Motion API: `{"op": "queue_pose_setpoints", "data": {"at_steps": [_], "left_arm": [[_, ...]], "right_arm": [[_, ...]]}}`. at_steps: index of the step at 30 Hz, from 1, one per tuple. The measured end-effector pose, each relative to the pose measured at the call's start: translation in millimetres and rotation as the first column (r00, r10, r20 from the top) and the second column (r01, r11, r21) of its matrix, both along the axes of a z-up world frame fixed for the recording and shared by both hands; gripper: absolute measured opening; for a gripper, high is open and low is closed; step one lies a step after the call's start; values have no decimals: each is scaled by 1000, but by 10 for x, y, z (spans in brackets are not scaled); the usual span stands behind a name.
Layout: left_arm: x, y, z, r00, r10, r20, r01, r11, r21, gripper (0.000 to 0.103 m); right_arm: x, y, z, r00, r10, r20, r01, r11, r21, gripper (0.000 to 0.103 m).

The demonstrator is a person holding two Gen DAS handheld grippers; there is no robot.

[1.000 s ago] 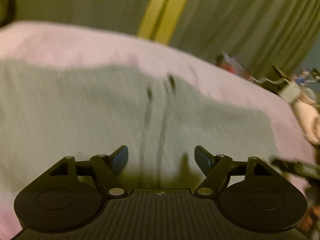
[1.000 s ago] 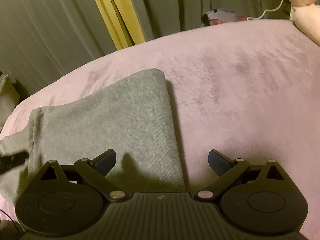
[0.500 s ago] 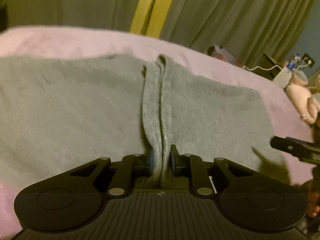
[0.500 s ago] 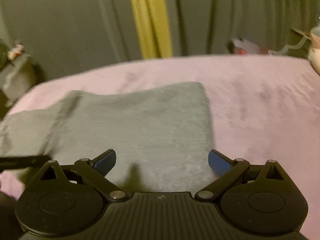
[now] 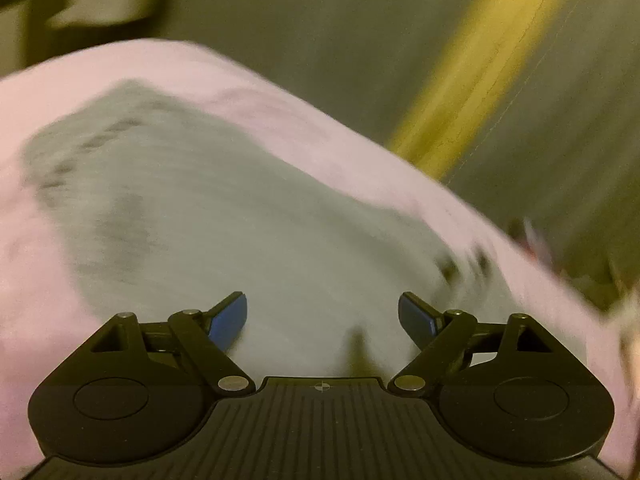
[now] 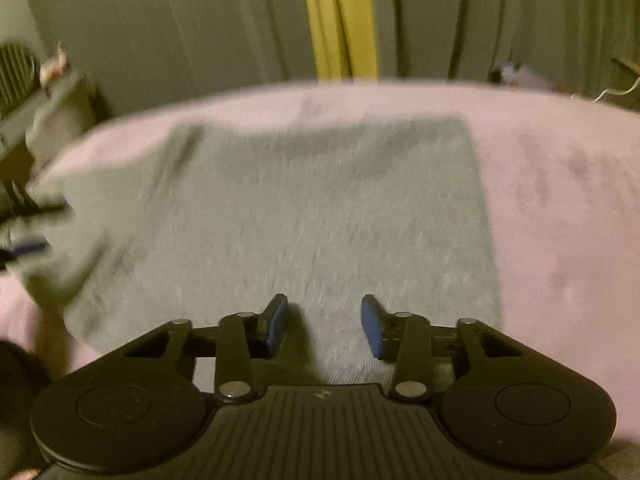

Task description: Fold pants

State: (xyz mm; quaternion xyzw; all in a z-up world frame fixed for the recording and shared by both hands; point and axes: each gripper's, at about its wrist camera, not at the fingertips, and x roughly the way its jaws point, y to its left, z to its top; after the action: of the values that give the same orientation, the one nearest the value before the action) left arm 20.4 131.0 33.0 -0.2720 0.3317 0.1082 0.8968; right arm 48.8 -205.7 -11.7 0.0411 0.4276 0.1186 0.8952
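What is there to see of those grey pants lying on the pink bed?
The grey pants look like soft knit, sweatpants-like cloth. They lie flat on the pink bedcover as a roughly rectangular folded shape, with a straight right edge and a looser, rumpled left side. Both views are blurred, so seams are unclear. The left gripper and right gripper hang open over the cloth, holding nothing.

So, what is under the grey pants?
The grey pants lie flat on a pink blanket, which shows on all sides of them. The blanket beneath the pants is covered, so anything there cannot be seen.
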Motion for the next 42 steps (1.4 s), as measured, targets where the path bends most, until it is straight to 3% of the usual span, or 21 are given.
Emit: {"op": "queue_pose_setpoints", "data": {"at_steps": [1,2,4,7,9,13,16,22,24,25,27,28,30,33,38,42], "left_arm": [[-48,200,11,998,65,6,-65,997,-31,89],[-99,367,12,994,114,3,-113,992,-48,90],[-240,708,25,981,196,-1,-195,979,-54,90],[-420,1088,30,965,263,-5,-263,965,6,96],[-453,1201,-42,961,274,-22,-274,962,19,96],[-431,1379,-265,978,206,-18,-206,975,-80,96],[-262,1443,-376,984,175,-24,-176,980,-87,96],[-4,1590,-506,981,191,26,-187,976,-115,96],[11,1662,-523,975,218,46,-208,965,-162,95],[4,1698,-531,969,243,50,-230,954,-192,93],[-13,1733,-528,956,291,30,-280,939,-200,72],[-31,1732,-510,957,290,28,-280,940,-197,68],[-79,1672,-440,958,286,35,-277,948,-158,52],[-144,1527,-227,961,259,96,-249,963,-101,43],[-224,878,414,971,112,212,-142,981,129,38],[-209,16,821,952,-98,289,13,960,281,38]], "right_arm": [[42,68,-26,998,52,-19,-52,999,-17,66],[47,125,-18,997,81,-9,-81,996,-29,68],[59,216,-28,992,129,13,-129,991,-22,68],[83,302,-73,990,134,38,-133,991,-21,68],[115,331,-88,993,108,50,-108,994,-1,68],[184,334,-135,996,69,64,-69,998,11,70],[171,409,-164,992,98,76,-97,995,-13,84],[178,497,-196,988,132,83,-131,991,-25,98],[186,494,-200,988,133,81,-133,991,-14,99],[173,481,-195,988,131,82,-130,991,-11,99],[183,482,-200,988,128,83,-128,992,-6,99],[190,484,-205,988,127,82,-127,992,-4,99],[183,499,-207,988,130,83,-129,992,-15,99],[176,515,-208,987,136,85,-134,991,-28,99],[182,285,-127,994,67,84,-76,991,108,99],[140,33,-47,991,-77,107,59,985,162,98]]}}
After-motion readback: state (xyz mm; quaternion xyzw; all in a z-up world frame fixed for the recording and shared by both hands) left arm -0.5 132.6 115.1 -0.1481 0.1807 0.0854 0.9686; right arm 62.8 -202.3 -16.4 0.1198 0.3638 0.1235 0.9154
